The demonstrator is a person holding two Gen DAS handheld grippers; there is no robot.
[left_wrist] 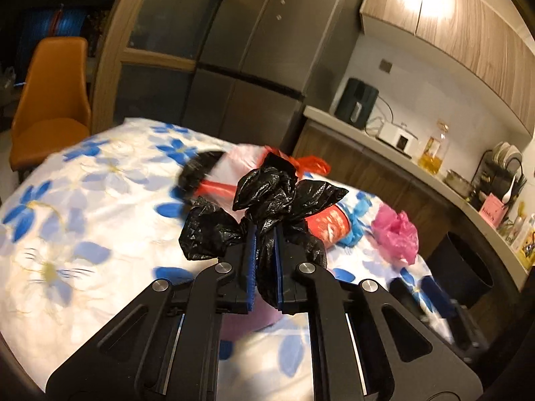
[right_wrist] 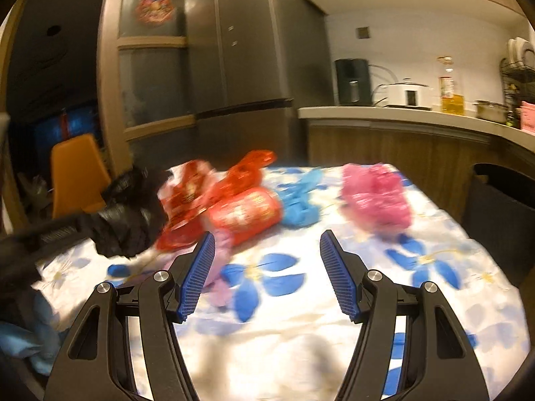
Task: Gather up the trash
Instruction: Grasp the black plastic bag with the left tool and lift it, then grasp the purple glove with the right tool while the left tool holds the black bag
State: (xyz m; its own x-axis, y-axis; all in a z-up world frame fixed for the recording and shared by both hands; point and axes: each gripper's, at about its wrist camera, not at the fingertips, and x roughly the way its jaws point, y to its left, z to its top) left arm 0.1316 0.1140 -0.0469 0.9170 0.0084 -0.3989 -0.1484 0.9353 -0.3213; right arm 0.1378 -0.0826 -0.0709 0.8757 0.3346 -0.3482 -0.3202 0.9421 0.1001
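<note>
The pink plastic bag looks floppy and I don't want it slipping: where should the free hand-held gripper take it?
Pinch the bunched top of the pink plastic bag, coming from above at the near side. It lies crumpled, apart from the other trash, and the right hand-held gripper is open, empty.

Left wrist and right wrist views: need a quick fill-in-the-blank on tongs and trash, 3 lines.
1. The left tongs are shut on a ____ plastic bag.
2. The right tongs are ____ and hold nothing.
3. The pink bag lies on a tablecloth printed with ____ flowers.

Missing words: black; open; blue
</note>
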